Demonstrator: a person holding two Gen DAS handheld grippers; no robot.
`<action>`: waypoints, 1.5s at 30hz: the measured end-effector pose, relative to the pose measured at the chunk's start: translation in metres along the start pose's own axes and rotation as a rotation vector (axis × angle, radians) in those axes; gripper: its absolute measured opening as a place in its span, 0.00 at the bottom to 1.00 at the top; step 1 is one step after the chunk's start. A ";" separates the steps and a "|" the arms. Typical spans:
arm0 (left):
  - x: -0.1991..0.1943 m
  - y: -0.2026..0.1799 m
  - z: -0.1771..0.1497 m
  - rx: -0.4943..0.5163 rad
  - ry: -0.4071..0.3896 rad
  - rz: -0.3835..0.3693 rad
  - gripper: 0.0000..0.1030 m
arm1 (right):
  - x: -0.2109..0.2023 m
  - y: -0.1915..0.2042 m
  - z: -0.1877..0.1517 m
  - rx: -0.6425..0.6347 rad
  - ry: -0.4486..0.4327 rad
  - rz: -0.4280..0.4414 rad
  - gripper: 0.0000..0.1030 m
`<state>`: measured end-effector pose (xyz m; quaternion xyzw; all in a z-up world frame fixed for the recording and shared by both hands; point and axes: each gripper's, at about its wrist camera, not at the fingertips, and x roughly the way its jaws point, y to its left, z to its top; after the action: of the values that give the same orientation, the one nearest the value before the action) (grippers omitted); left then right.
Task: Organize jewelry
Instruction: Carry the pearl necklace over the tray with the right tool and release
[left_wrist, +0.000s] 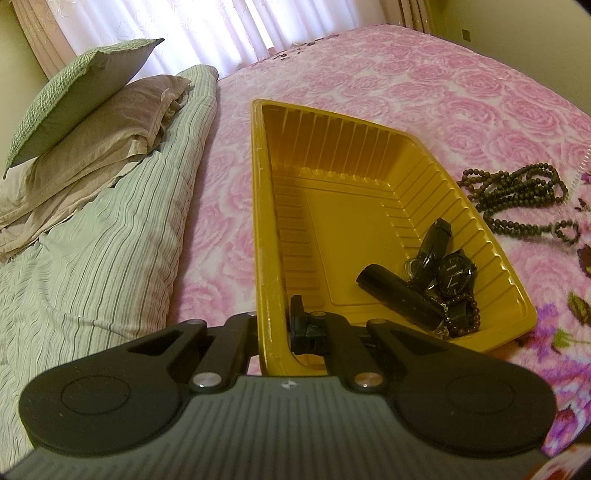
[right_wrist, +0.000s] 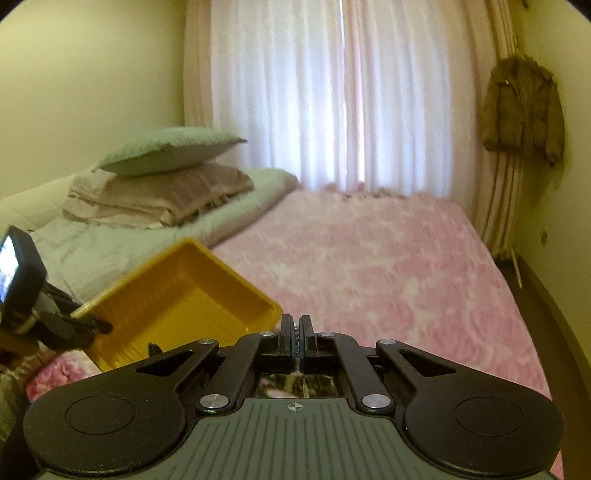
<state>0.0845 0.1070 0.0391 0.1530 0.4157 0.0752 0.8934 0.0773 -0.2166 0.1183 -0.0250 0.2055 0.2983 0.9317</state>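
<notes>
A yellow ribbed plastic tray (left_wrist: 354, 147) rests tilted on the pink bedspread. My left gripper (left_wrist: 273, 321) is shut on its near left rim. Inside the tray's lower right corner lie a black watch (left_wrist: 454, 277), a black cylinder (left_wrist: 402, 299) and a brown bead bracelet (left_wrist: 469, 314). A dark bead necklace (left_wrist: 517, 199) sits on the bedspread to the right of the tray. My right gripper (right_wrist: 295, 325) is raised above the bed with its jaws shut on a thin strand of small beads (right_wrist: 295, 338). The tray (right_wrist: 184, 295) and the left gripper (right_wrist: 92, 326) show at lower left.
Stacked pillows (left_wrist: 85, 110) and a striped duvet (left_wrist: 103, 251) lie left of the tray. The pink rose bedspread (right_wrist: 388, 258) stretches to the white curtains (right_wrist: 332, 92). A brown jacket (right_wrist: 521, 107) hangs on the right wall.
</notes>
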 end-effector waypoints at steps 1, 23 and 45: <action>0.000 0.000 0.000 0.000 0.000 0.000 0.03 | -0.001 0.001 0.003 -0.006 -0.008 0.002 0.01; 0.000 -0.001 0.000 -0.001 0.000 0.000 0.03 | 0.049 0.041 0.049 -0.079 -0.028 0.165 0.02; 0.001 -0.001 -0.001 -0.009 -0.002 -0.006 0.03 | 0.206 0.106 0.043 -0.104 0.258 0.389 0.02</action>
<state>0.0845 0.1060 0.0374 0.1477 0.4147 0.0743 0.8948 0.1851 -0.0096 0.0841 -0.0705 0.3081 0.4768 0.8202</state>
